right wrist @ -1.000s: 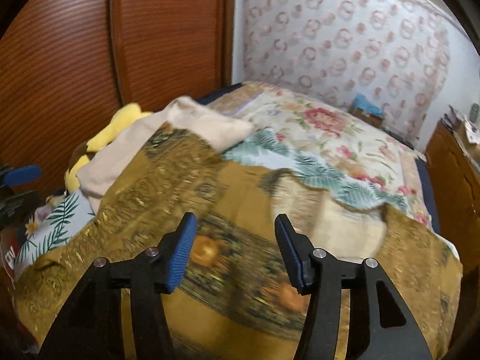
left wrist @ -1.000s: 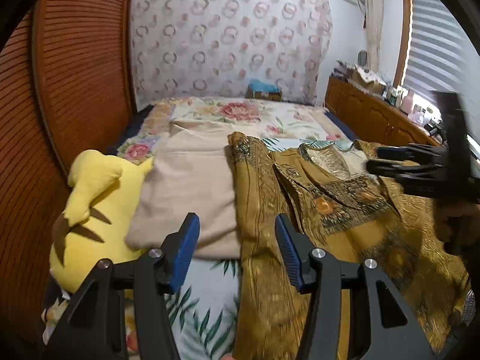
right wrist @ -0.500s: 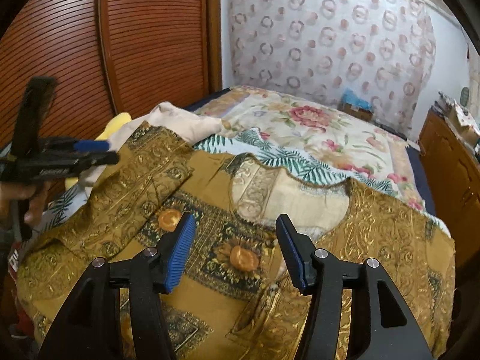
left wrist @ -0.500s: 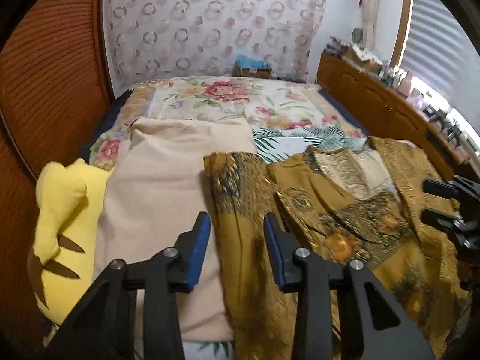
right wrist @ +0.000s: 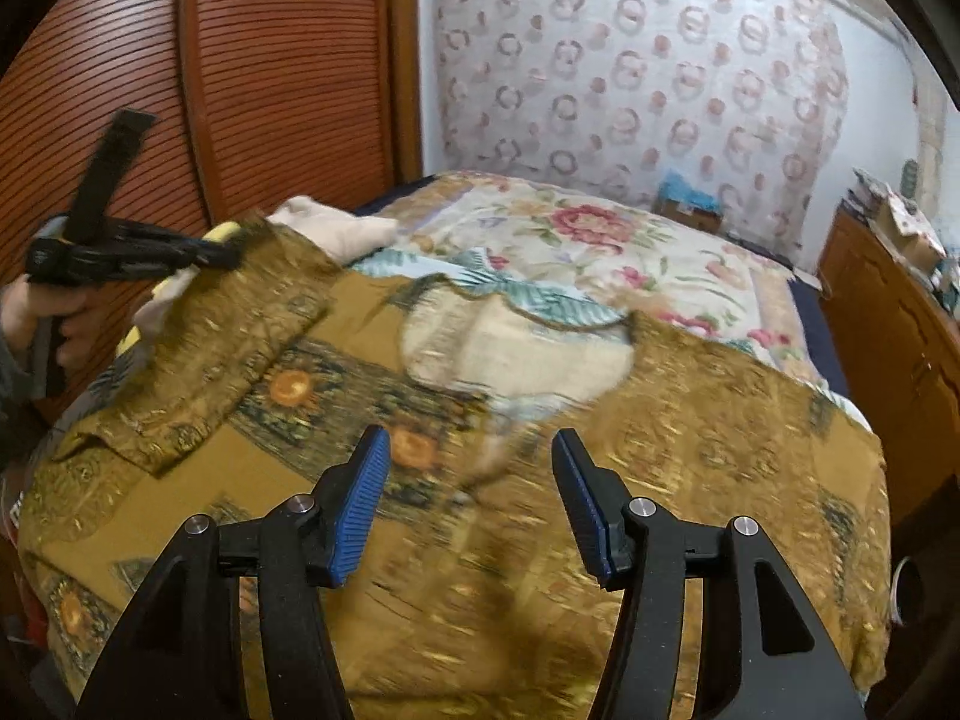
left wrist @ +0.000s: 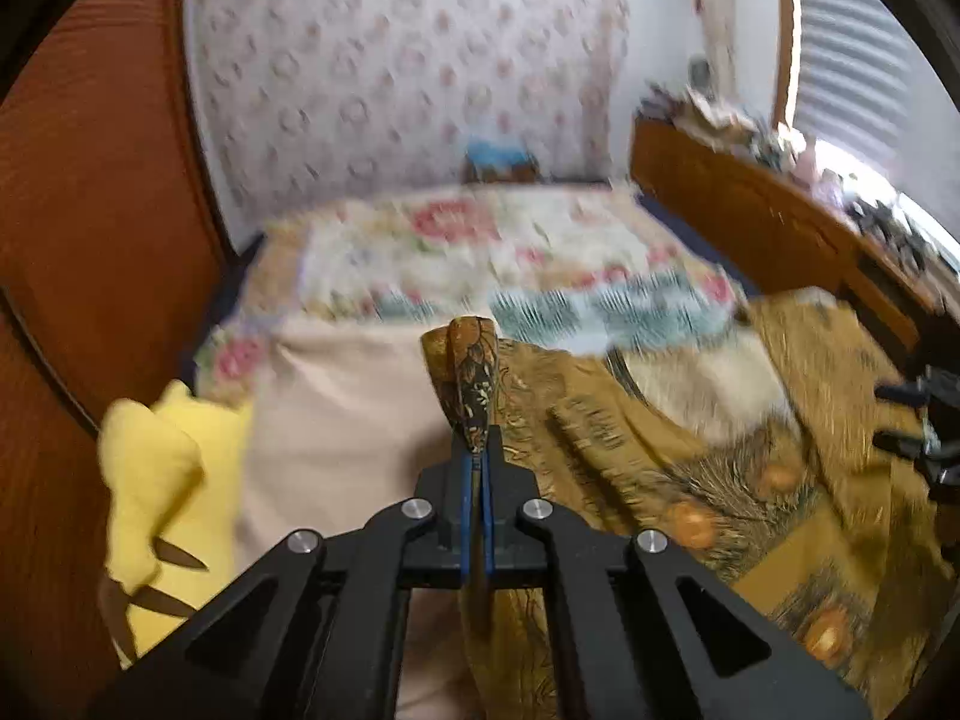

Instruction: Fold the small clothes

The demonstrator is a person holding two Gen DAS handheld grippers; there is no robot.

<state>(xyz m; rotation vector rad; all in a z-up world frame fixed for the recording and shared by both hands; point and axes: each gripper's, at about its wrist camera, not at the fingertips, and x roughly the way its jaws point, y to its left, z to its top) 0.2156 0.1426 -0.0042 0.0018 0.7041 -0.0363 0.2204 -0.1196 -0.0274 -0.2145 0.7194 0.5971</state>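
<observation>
One change noted: left tongs have just closed, now pinching the sleeve edge of the gold patterned shirt spread on the bed. Right tongs stay spread above it, empty. Sleeve fold appears ready.

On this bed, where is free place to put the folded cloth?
The far floral bedspread lies bare between the mustard garment and the patterned wall. The near side is crowded: garment, beige cloth, yellow plush toy.
</observation>
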